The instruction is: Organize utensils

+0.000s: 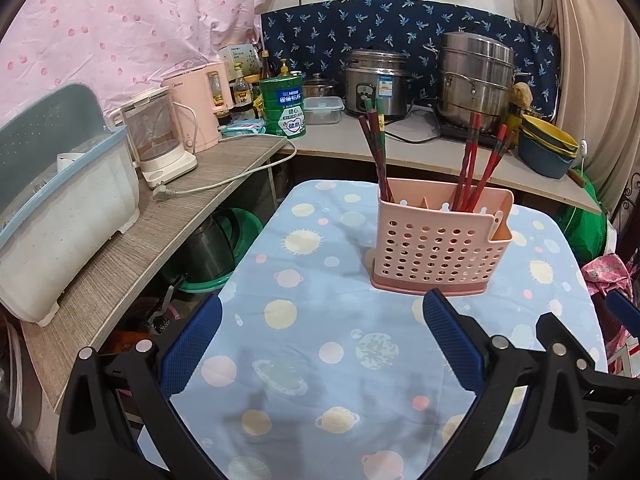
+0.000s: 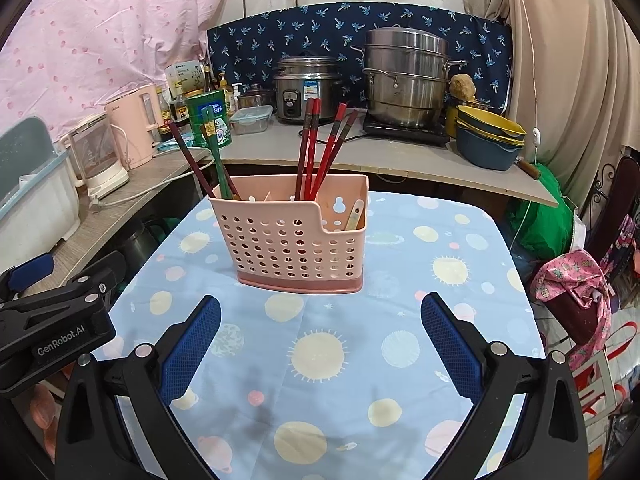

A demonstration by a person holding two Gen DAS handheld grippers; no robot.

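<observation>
My left gripper (image 1: 320, 344) hangs over the near part of the table, its blue-padded fingers (image 1: 192, 344) spread wide with nothing between them. My right gripper (image 2: 320, 344) hangs beside it in the same way, fingers (image 2: 450, 344) wide apart and empty; from its camera the left tool's black body shows at the near left edge. Both sit above the blue planet-print tablecloth (image 2: 320, 400), which is bare beneath them. Just beyond the fingertips stands the pink perforated utensil holder (image 2: 292, 240), upright on the cloth, toward the far side of the table. Dark red and green chopsticks (image 2: 216, 160) lean out of its left compartment, red chopsticks (image 2: 320, 152) out of the middle one, and a pale spoon handle (image 2: 354, 214) rests in the low right pocket. Further back, the counter carries a rice cooker (image 2: 306, 88), a stacked steel steamer (image 2: 406, 76) and nested bowls (image 2: 486, 136).
</observation>
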